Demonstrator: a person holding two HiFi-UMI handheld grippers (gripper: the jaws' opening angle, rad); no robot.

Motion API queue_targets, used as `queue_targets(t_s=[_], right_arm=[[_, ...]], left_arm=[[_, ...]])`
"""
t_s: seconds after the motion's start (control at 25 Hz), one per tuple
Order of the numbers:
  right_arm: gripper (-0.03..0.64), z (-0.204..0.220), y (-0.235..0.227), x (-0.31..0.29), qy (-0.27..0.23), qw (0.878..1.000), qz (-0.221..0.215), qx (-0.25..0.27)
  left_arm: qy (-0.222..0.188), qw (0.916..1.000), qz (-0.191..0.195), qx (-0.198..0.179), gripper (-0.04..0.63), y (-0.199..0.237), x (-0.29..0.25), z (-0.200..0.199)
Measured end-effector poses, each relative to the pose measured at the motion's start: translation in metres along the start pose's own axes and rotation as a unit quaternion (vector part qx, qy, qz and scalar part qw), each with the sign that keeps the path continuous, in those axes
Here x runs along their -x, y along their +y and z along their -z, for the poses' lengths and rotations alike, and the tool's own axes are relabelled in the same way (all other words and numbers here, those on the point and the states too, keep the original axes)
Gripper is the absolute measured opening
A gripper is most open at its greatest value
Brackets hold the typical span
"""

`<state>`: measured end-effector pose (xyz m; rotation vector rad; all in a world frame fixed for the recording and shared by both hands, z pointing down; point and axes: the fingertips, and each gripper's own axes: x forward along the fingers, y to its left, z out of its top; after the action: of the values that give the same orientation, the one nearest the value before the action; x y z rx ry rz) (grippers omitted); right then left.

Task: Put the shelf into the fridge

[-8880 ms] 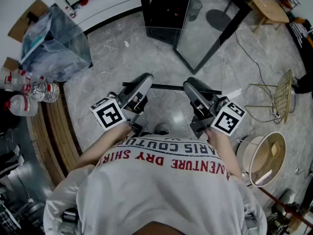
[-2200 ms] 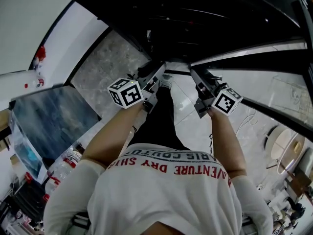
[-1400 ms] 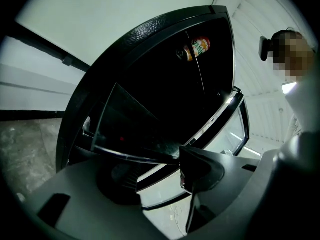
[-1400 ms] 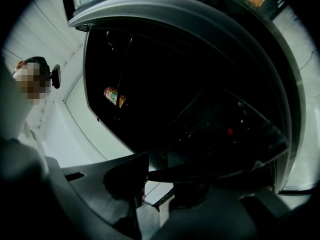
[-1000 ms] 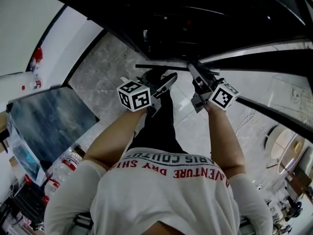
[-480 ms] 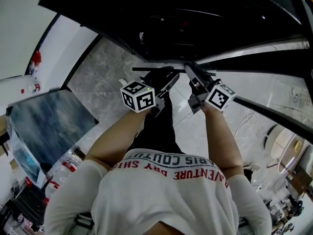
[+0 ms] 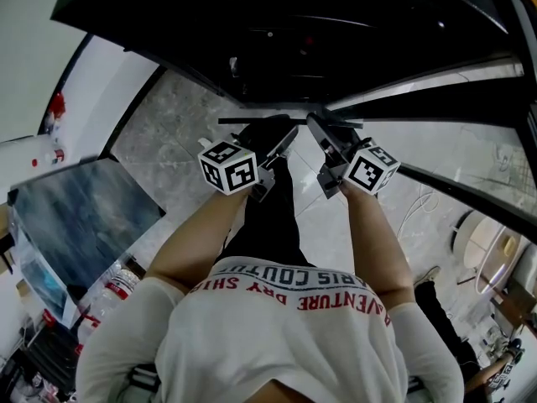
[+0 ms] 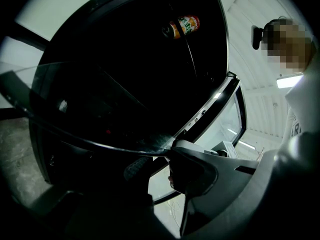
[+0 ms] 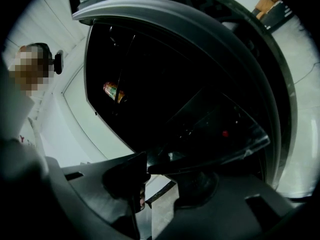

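In the earliest picture we stood well back from the fridge (image 7: 336, 32), holding the shelf (image 7: 243, 122) out in front of us; now its glass reaches into the dark opening. We count one shelf, two grippers and one orange-labelled bottle (image 8: 182, 25) inside. The left gripper (image 8: 155, 161) has just been closing its jaws, and they grip the shelf's near edge. The right gripper (image 9: 165, 174) has just been opening its jaws, and they stand apart round that edge. Only the head view shows the water bottles (image 7: 117, 282) at our left; only the gripper views show the pads (image 8: 134, 169).
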<state>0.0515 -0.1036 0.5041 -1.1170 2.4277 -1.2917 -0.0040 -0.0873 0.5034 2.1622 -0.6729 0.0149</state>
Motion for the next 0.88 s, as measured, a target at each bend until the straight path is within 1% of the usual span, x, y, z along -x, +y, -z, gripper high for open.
queue_targets(t_s=[0.12,0.32,0.6,0.72,0.88], right_arm=[[0.168,0.003,0.003,0.005,0.008,1.0,0.005,0.013],[0.17,0.009,0.005,0.015,0.024,0.999,0.02,0.044],[0.169,0.01,0.014,0.029,0.024,0.996,0.029,0.077],[0.165,0.01,0.019,0.03,0.03,0.995,0.03,0.095],[0.139,0.018,0.019,0.029,0.051,0.991,0.036,0.118]], left_arm=[[0.001,1.0,0.0,-0.001,0.129,0.0,0.0,-0.001],[-0.002,1.0,0.001,-0.003,0.129,0.0,-0.001,-0.003],[-0.004,1.0,-0.002,-0.004,0.129,0.007,-0.006,-0.01],[-0.004,1.0,-0.001,-0.009,0.129,0.01,-0.008,-0.014],[-0.006,0.9999,-0.002,-0.01,0.129,0.015,-0.014,-0.022]])
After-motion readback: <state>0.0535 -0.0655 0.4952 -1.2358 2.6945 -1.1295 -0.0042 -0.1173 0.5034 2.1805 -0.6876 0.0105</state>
